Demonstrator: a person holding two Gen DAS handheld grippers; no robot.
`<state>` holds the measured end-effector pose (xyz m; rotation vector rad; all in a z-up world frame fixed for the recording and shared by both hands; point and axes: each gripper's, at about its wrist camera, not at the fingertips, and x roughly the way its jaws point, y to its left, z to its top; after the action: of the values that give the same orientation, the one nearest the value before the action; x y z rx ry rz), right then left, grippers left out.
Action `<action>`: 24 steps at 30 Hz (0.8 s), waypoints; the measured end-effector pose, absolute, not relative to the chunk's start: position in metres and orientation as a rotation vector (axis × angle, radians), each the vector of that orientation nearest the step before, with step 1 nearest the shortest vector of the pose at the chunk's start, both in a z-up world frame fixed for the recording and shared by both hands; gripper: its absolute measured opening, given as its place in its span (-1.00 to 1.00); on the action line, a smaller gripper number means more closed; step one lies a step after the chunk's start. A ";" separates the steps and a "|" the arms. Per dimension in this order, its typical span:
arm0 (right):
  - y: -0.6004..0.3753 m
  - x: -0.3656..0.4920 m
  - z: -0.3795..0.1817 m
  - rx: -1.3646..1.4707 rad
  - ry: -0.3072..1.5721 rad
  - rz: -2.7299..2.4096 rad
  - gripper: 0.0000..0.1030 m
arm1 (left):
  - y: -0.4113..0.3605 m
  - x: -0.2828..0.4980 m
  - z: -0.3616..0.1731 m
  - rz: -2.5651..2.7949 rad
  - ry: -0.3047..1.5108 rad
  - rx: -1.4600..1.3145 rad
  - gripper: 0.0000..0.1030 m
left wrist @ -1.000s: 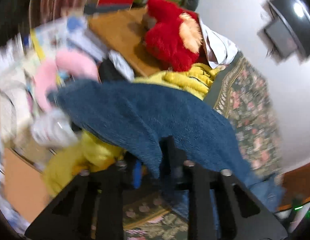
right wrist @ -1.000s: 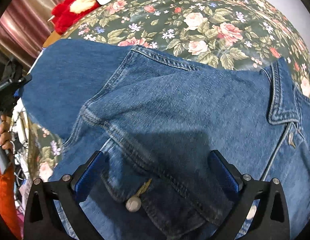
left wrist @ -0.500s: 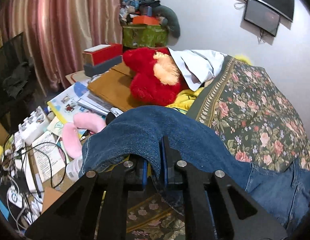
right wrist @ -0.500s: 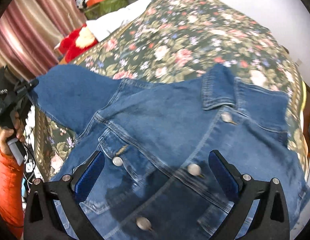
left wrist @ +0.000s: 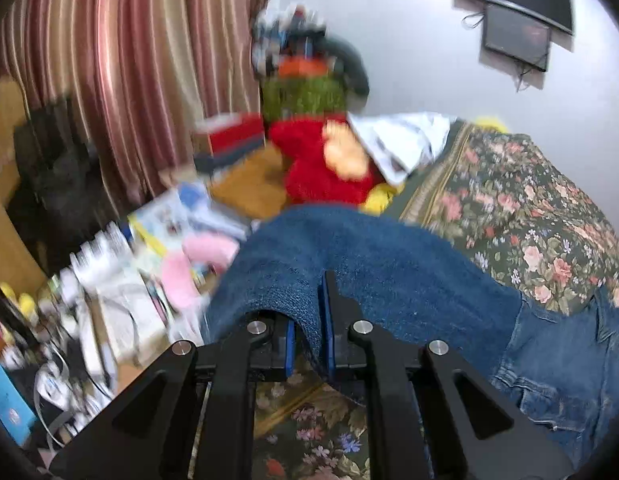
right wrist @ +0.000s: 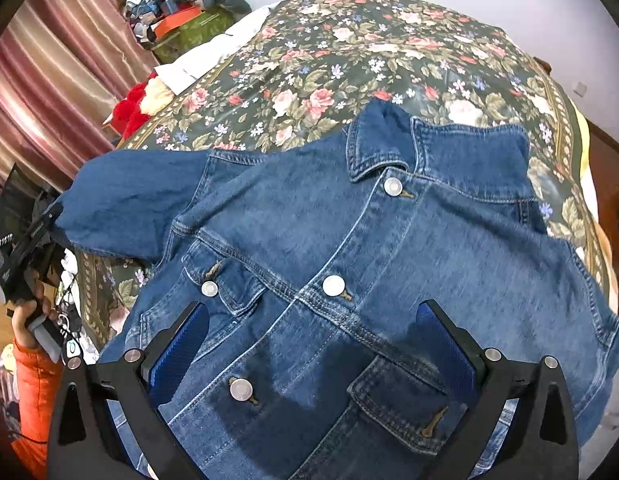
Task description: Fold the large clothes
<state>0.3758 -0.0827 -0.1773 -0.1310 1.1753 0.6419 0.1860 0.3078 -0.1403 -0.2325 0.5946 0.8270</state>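
Left gripper (left wrist: pixel 309 332) pinching denim jacket (right wrist: pixel 349 264), floral bedspread (right wrist: pixel 349 52)

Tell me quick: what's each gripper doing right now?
Left gripper: shut on the denim jacket, at its sleeve.
Right gripper: open, holding nothing, above the jacket front.

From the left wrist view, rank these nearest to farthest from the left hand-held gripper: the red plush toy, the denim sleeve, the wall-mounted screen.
1. The denim sleeve, pinched in the left hand-held gripper, dead ahead.
2. The red plush toy, past the sleeve at the bed's left edge.
3. The wall-mounted screen, high on the far wall, upper right.
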 end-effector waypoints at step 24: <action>-0.145 0.347 -0.145 -0.113 1.075 0.543 1.00 | 0.066 0.317 -0.180 -0.160 0.898 0.001 -0.79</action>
<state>0.3470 -0.1453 -0.1446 -0.1133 1.0753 0.5429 0.3169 0.0663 -0.1802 0.0012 0.8978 -0.1600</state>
